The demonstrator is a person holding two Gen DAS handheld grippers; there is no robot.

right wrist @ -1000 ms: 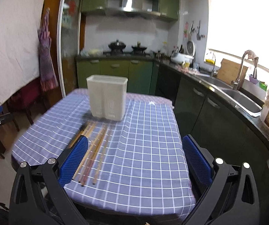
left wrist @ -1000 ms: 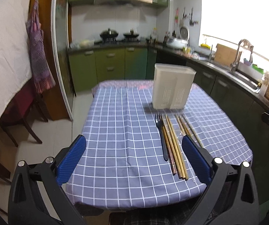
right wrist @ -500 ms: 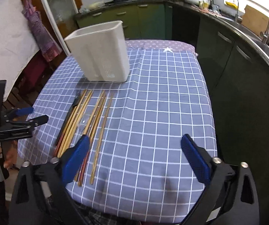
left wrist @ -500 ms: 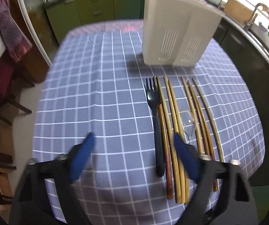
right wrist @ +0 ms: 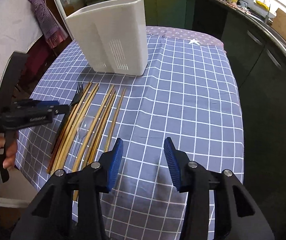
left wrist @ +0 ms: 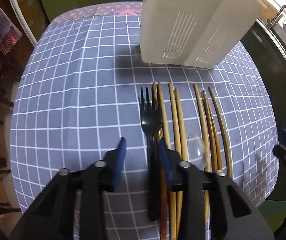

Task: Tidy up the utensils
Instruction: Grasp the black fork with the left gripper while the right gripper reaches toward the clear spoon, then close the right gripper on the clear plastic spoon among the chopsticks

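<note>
**Lining up on the fork first**

Black plastic fork (left wrist: 150, 120) lies at the left edge of the utensil row on the checked tabletop (left wrist: 67, 92), tines toward the white slotted plastic utensil holder (left wrist: 193, 26). My left hand-held gripper (left wrist: 142, 150) has just been closing, jaws part-spread astride the handle, not yet pinching. Right hand-held gripper (right wrist: 143, 152) also narrowing, nothing between. Count: one fork, eight wooden chopsticks (left wrist: 178, 120), one clear plastic spoon (left wrist: 198, 150), one holder.

My right side: bare checked cloth (right wrist: 183, 104), free passage. Ahead, white holder (right wrist: 113, 38) blocks; chopsticks (right wrist: 95, 124) crowd the left.
</note>
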